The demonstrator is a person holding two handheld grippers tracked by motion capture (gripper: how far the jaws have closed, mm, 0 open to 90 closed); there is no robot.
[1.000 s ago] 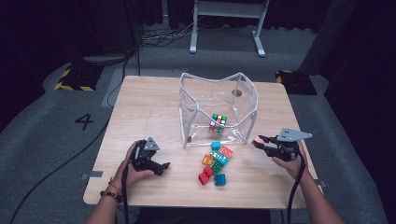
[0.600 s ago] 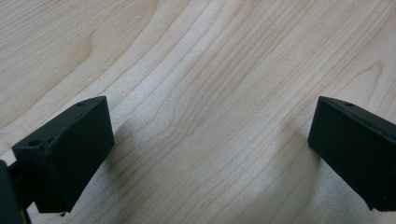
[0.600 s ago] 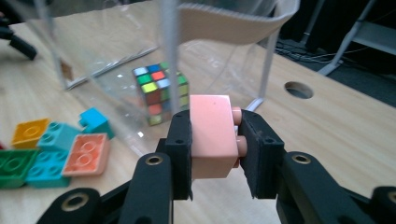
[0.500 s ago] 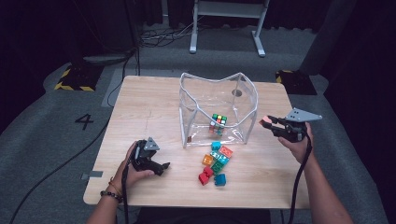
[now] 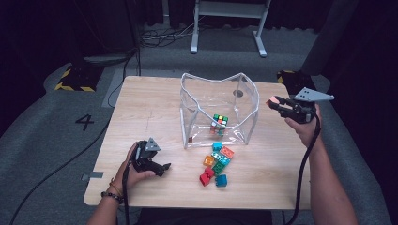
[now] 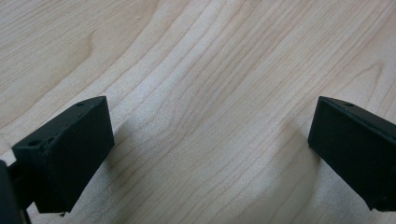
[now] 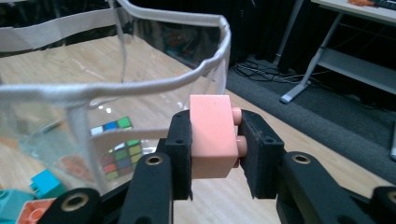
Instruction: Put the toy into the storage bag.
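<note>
High view, right gripper (image 5: 273,101): held in the air off the right side of the clear bag (image 5: 218,89), a pink block (image 5: 271,101) showing at its tip, level with the bag's rim or a little above it.
High view, left gripper (image 5: 161,167): down on the desk (image 5: 150,105) at the front left, well apart from the bag and from the loose blocks (image 5: 217,163).
High view, bag: standing open in the middle of the desk, a puzzle cube (image 5: 219,124) inside on its floor; loose blocks lying just in front of its near wall.
Left gripper view, fingers (image 6: 65,149): set wide, bare desk (image 6: 201,93) between them, nothing held.
Right gripper view, fingers (image 7: 182,154): clamped on the pink block (image 7: 211,136), studs turned toward the right finger; white rim of the bag (image 7: 140,91) just ahead and slightly to the left, puzzle cube (image 7: 119,154) seen through the wall.
Step in hand, judged: carrying one block to the bag, not yet over the opening.
Next move, judged: bring the block across the rim, centre it over the opening, then open the fingers; soft rim likely to catch or fold if brushed, so clearance above it matters.
</note>
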